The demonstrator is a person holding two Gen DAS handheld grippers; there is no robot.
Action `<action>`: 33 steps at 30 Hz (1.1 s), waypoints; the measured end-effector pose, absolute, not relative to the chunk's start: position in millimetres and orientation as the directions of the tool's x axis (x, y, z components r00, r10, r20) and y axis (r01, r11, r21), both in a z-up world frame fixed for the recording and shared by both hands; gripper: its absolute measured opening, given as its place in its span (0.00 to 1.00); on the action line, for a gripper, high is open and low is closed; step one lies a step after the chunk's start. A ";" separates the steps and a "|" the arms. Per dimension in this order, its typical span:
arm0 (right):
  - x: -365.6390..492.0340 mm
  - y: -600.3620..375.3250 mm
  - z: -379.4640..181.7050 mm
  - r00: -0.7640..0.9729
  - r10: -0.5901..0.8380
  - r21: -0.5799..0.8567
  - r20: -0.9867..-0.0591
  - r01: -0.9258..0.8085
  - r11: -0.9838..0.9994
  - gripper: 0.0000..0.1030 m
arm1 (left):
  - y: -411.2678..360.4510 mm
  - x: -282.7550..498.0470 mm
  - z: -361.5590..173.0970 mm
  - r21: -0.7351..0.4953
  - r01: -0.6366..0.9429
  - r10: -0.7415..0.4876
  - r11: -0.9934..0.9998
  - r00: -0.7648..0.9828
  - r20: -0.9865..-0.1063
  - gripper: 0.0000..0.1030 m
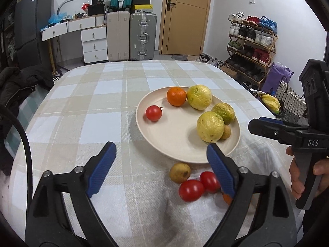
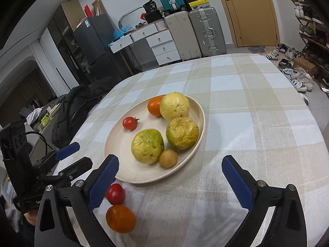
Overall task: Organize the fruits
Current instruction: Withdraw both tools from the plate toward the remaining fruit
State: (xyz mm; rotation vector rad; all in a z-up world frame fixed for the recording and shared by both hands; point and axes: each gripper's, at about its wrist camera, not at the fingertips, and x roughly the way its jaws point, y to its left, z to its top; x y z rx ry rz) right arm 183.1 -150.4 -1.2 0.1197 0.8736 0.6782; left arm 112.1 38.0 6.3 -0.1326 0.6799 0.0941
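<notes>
A cream plate (image 1: 164, 127) on the checked cloth holds an orange (image 1: 176, 96), three yellow-green fruits (image 1: 210, 126), a small brown fruit (image 1: 225, 132) and a tomato (image 1: 153, 113). In front of the plate lie another brown fruit (image 1: 180, 172), two tomatoes (image 1: 191, 190) and an orange (image 2: 121, 218). My left gripper (image 1: 161, 147) stands open over the plate's near rim with nothing in it; its right finger hides part of the loose orange. My right gripper (image 2: 170, 159) is open and empty, just right of the plate (image 2: 123, 144), with a loose tomato (image 2: 116, 193) by its left finger.
The table's far half is bare cloth (image 1: 115, 94). A dark jacket (image 2: 82, 103) lies at the table's left edge. Suitcases (image 1: 143, 37), drawers, a fridge, a door and a shoe rack (image 1: 250, 47) stand beyond. A hand (image 1: 298, 177) holds the right gripper.
</notes>
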 end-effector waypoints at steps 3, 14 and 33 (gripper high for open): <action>174.5 -149.8 0.3 0.449 0.587 0.341 -0.674 -0.517 0.785 1.00 | 32.6 97.0 10.3 -0.069 -0.128 0.059 0.989 0.790 -0.610 0.99; 138.1 -144.1 3.7 0.472 0.548 0.238 -0.691 -0.567 0.788 1.00 | 19.7 66.7 14.4 -0.068 -0.098 0.035 0.993 0.781 -0.623 0.99; 113.2 -123.5 -8.7 0.428 0.505 0.145 -0.749 -0.638 0.756 1.00 | 17.7 67.7 3.0 -0.034 -0.089 0.043 0.995 0.739 -0.673 0.99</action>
